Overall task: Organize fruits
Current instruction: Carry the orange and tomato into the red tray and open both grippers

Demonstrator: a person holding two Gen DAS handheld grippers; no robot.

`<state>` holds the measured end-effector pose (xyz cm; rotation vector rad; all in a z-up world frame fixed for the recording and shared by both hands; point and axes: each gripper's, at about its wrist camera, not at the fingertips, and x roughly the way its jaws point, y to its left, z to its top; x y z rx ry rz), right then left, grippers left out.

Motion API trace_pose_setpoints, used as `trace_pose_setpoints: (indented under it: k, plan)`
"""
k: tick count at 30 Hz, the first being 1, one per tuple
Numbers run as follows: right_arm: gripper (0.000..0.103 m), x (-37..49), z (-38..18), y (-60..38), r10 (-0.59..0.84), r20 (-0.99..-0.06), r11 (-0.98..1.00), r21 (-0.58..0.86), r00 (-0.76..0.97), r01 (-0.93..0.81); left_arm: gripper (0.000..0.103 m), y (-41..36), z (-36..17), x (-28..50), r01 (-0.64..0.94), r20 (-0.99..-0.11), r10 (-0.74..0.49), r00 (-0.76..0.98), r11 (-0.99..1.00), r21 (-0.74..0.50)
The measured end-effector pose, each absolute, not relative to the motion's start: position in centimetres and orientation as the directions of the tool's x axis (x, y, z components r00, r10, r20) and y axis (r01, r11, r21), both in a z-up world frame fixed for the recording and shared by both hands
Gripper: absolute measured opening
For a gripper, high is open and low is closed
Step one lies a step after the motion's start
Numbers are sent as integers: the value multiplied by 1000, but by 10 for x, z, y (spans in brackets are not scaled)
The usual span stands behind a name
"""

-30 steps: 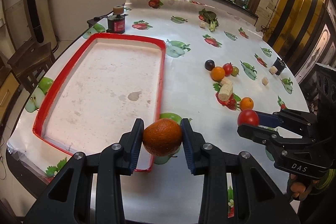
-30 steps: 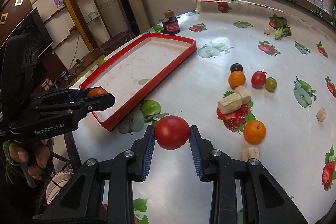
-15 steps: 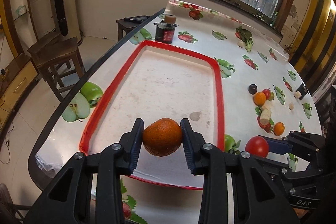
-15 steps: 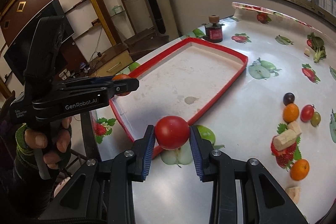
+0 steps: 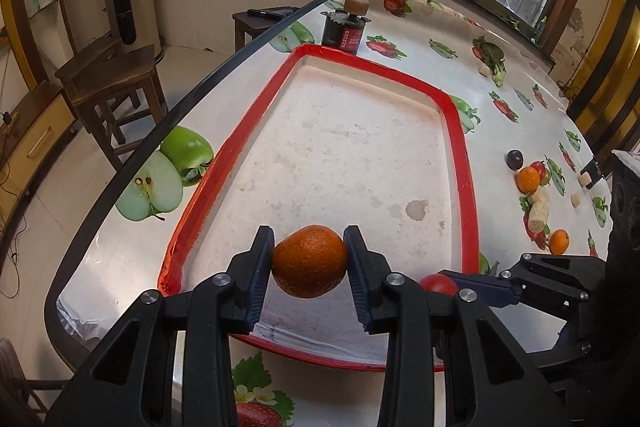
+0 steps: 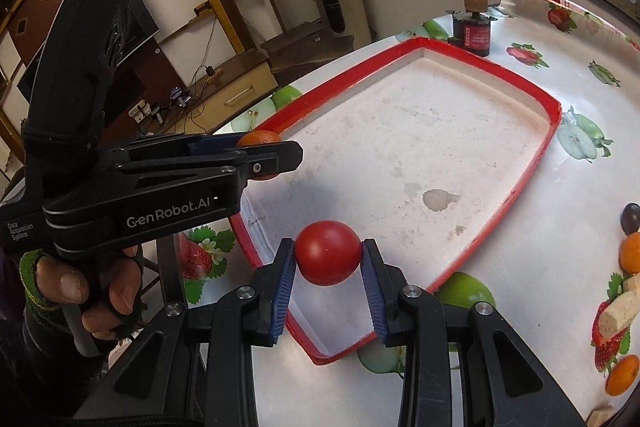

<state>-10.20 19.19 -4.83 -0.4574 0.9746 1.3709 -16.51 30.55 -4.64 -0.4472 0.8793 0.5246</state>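
orange (image 5: 309, 261) clamped in left gripper (image 5: 309, 267), over red tray (image 5: 460, 131).

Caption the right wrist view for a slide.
Right gripper carries a tomato over the red-rimmed tray; left gripper holds an orange.

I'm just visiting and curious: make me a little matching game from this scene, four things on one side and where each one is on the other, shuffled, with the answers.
Things:
1. orange
2. red tomato
3. dark jar
4. dark plum

Places:
A. on the table beyond the far end of the red tray
B. between the left gripper's pads
C. loose on the table, right of the tray
D. between the right gripper's pads

Pairs: 1-B, 2-D, 3-A, 4-C
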Motion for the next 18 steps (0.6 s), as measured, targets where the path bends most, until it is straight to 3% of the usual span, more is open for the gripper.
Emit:
trace_pose_setpoints:
  k: [12,15,18]
  plan:
    - [38,-109,-77,211,525,-843,161,231,-115,-959,34,305,-73,-158,-617,-852,240,465,778,-118]
    - [47,-110,-75,210,530,-841,155,221,-107,-963,34,305,-68,-162,-620,-847,239,475,773,-130]
    - [60,-110,-70,204,544,-833,158,217,-98,-963,46,304,-62,-164,-626,-842,245,481,768,-134]
